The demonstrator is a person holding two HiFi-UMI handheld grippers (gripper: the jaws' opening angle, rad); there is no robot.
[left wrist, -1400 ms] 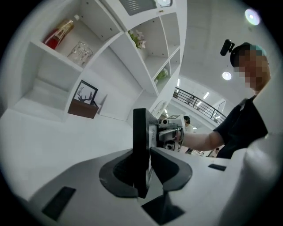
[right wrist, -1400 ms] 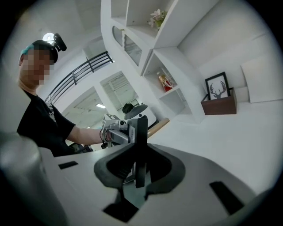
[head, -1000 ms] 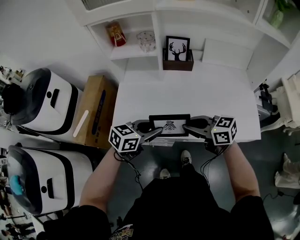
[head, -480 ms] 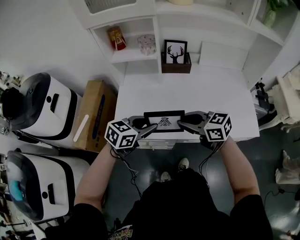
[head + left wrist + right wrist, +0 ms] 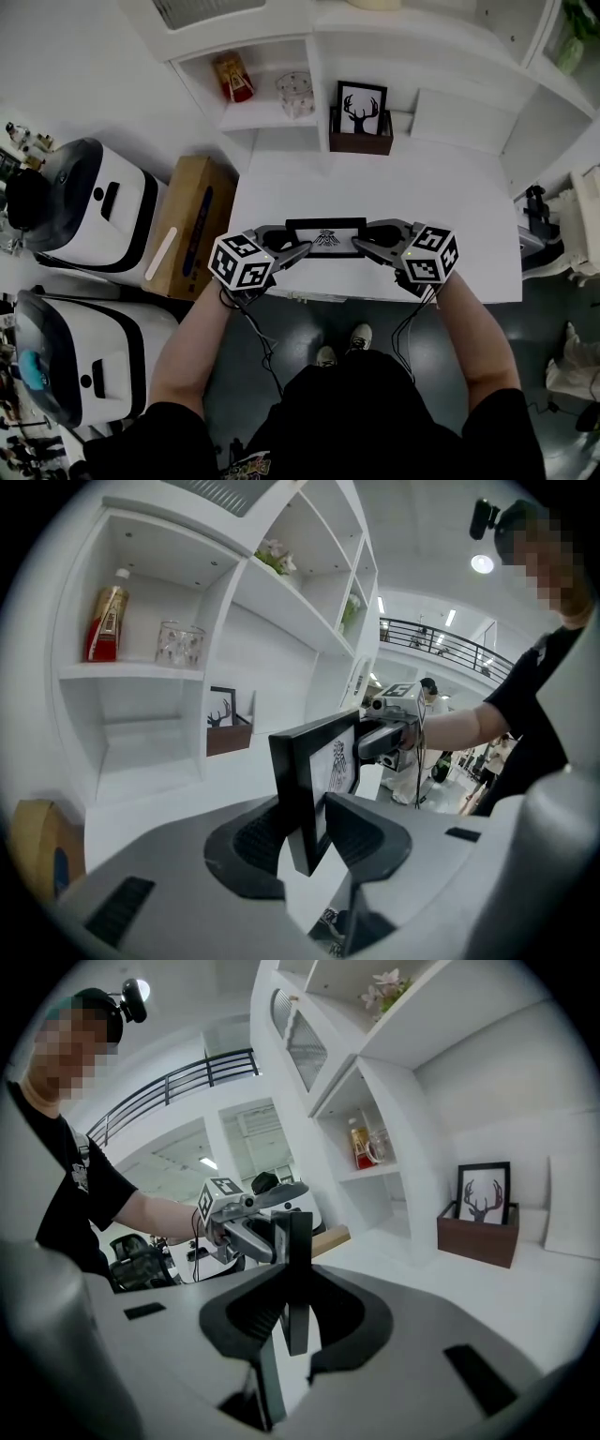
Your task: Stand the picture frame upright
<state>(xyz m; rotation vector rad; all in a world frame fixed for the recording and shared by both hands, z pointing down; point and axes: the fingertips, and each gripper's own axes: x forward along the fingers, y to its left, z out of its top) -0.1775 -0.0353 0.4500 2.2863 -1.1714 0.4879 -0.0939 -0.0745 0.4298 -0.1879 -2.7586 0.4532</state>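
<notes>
matt black frame (image 5: 325, 237), smooth white table (image 5: 375, 192)

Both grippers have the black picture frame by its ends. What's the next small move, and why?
Probably lower the black rectangular picture frame until its bottom edge rests on the white table. The left gripper and right gripper clamp its two ends, and it stands nearly vertical between their jaws, so setting it down seems the natural step before any release.

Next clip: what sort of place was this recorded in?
Probably a staged home corner inside a lab or office hall: white shelving holding a deer print, bulky white machines beside the table, a mezzanine railing behind.
</notes>
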